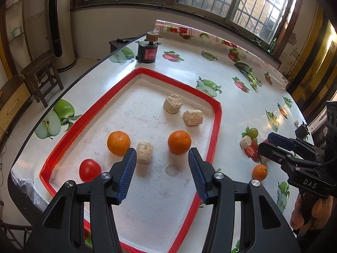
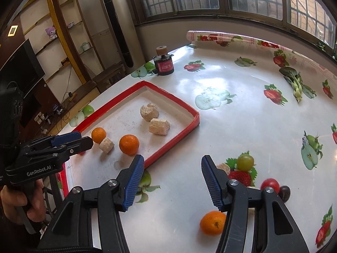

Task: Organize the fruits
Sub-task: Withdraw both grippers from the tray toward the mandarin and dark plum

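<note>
Hovering over the near end of the red-rimmed tray [image 1: 217, 126], the left gripper [image 1: 162, 168] stands released, jaws spread wide with nothing between them. Inside the tray lie two glossy, dimpled oranges [image 1: 118, 143] [image 1: 179, 142], a smooth red tomato [image 1: 90, 170] near the left rim, and three pale, crumbly blocks [image 1: 144, 153] [image 1: 172, 103] [image 1: 193, 117]; one block sits between the oranges, the other two farther back, close together. The right gripper [image 2: 172, 181] is likewise released and empty, held above the fruit-printed worktop [image 2: 231, 116] just right of the tray. Outside the tray a smaller orange [image 2: 212, 222] rests on the worktop, below that gripper's right finger. Beyond it lie a green grape [image 2: 245, 162], another pale block [image 2: 224, 168] partly hidden by the finger, a second tomato [image 2: 270, 185] and a dark round fruit [image 2: 284, 193], the last two touching. A black-and-red can [image 1: 146, 52] stands at the worktop's far left.
</note>
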A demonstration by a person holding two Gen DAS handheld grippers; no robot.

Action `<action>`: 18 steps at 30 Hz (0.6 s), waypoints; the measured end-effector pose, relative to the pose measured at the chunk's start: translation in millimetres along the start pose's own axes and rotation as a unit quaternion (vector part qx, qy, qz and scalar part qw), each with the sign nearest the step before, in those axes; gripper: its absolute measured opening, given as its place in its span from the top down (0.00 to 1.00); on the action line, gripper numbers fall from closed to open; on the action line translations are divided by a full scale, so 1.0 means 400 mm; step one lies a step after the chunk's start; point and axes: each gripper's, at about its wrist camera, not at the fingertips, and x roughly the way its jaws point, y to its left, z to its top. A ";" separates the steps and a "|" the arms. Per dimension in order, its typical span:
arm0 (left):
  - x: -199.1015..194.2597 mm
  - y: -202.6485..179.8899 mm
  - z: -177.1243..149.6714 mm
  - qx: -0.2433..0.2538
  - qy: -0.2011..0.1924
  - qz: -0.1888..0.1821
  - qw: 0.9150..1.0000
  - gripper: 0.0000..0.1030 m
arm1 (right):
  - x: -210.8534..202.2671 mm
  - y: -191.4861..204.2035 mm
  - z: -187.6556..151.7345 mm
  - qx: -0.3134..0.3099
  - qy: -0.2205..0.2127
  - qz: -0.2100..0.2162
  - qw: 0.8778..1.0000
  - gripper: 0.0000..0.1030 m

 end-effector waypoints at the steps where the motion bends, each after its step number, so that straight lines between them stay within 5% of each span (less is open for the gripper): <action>1: -0.002 -0.006 -0.004 0.002 0.000 -0.001 1.000 0.52 | -0.012 -0.011 -0.011 0.005 -0.001 -0.004 1.000 0.43; 18: -0.025 -0.140 -0.046 0.045 0.009 -0.036 0.998 0.52 | -0.149 -0.169 -0.149 0.069 -0.010 -0.059 0.996 0.41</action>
